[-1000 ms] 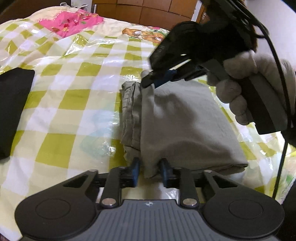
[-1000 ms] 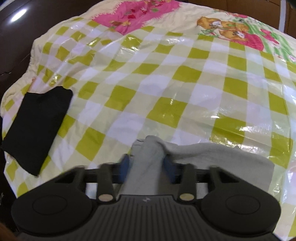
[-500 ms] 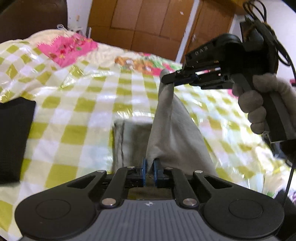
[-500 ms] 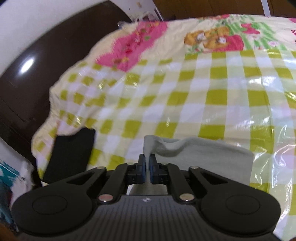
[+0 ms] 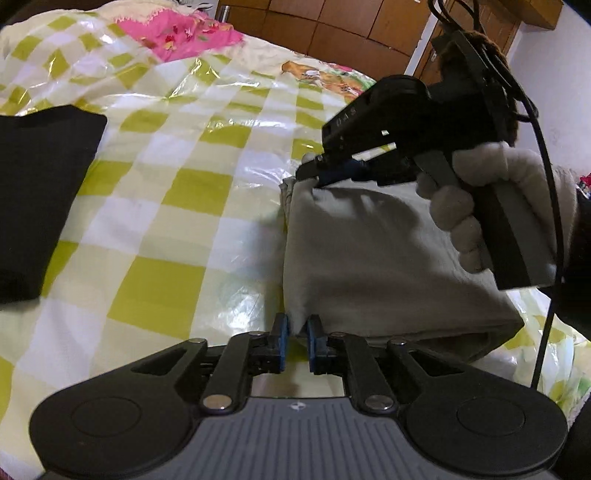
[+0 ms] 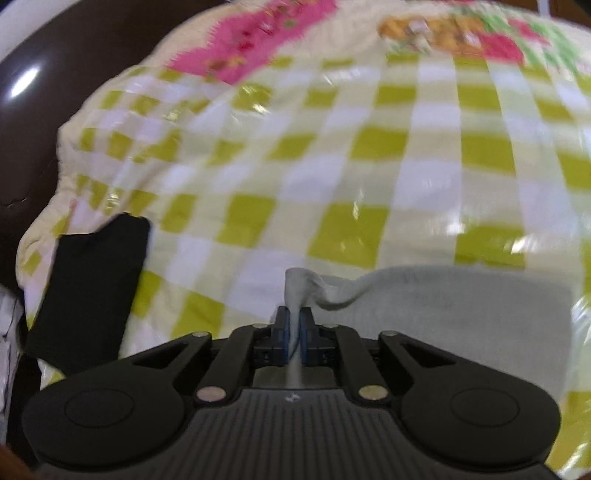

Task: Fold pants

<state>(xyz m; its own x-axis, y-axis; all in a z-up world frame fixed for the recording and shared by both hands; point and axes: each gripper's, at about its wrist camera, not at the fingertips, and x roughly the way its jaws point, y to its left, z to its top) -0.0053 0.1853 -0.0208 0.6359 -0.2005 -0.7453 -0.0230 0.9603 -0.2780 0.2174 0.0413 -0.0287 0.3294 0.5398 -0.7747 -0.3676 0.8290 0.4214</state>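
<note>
Grey-beige pants (image 5: 373,254) lie folded on the checked bed cover, right of centre in the left wrist view. My left gripper (image 5: 295,330) sits at their near left corner with jaws slightly apart, the cloth edge between the pads. My right gripper (image 5: 314,173) holds the far left corner, gripped by a gloved hand. In the right wrist view my right gripper (image 6: 294,325) is shut on a pinched fold of the pants (image 6: 443,306).
A folded black garment (image 5: 37,199) lies at the left on the yellow-green checked bed cover (image 5: 177,206); it also shows in the right wrist view (image 6: 88,291). Wooden cabinets (image 5: 332,26) stand beyond the bed.
The lifted top layer has come down from mid-air onto the rest of the pants. My left gripper's jaws have parted a little. The right gripper stays shut on the corner.
</note>
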